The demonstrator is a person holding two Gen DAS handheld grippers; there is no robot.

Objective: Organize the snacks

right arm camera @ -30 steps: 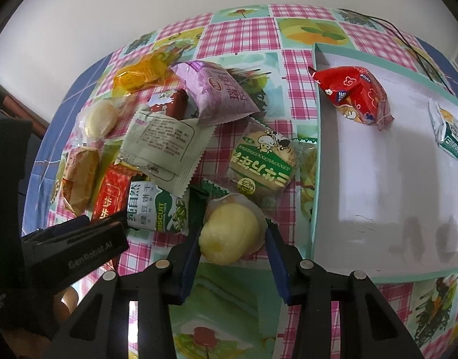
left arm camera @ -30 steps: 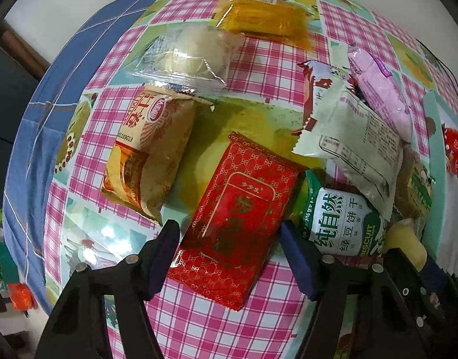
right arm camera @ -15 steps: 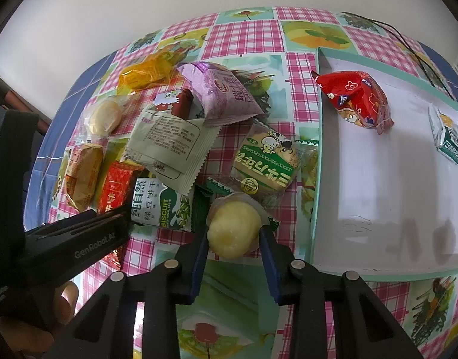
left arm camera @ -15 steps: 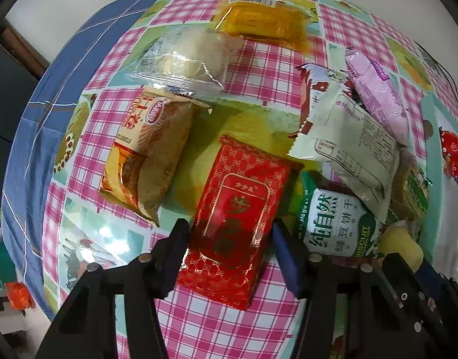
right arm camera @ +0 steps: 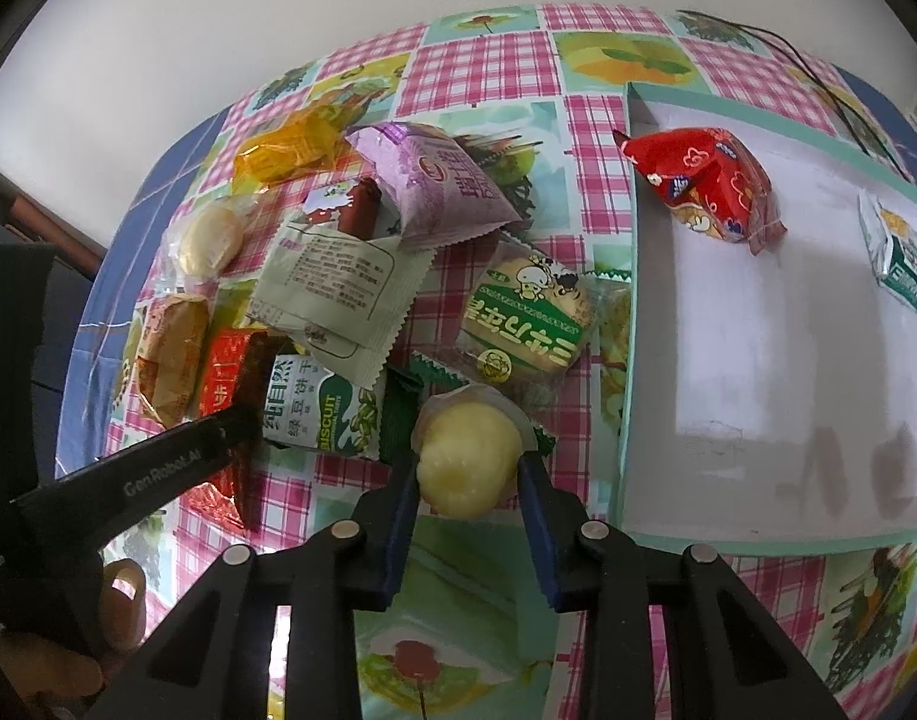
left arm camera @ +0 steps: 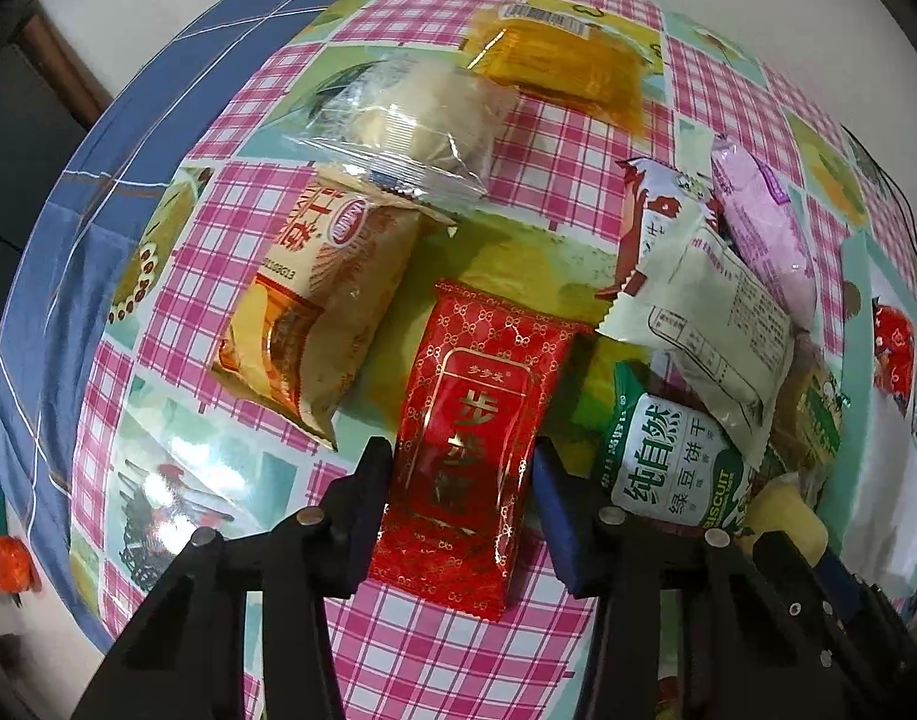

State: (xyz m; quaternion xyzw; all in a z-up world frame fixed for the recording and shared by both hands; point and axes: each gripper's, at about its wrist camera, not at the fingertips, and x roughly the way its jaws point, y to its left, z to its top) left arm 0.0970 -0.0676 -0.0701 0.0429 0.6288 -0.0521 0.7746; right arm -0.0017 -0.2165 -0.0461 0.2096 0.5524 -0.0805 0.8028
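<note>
Left gripper: jaws clamped on both long edges of red packet, which lies on the checked tablecloth beside a green biscuit pack. Right gripper: jaws pinching yellow cake, just left of the white tray

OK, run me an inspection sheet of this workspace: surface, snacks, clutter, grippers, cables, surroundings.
Surface: checked tablecloth over the table.
Job's things: loose snack pile, including red packet, yellow pastry, green biscuit pack, purple packet; white tray holds a red snack and a small green-white pack.
Clutter: nothing seen.
Grippers: left gripper closed on the red packet; right gripper closed on the yellow pastry.
Cables: black wire behind the tray.
Surroundings: white wall.
</note>
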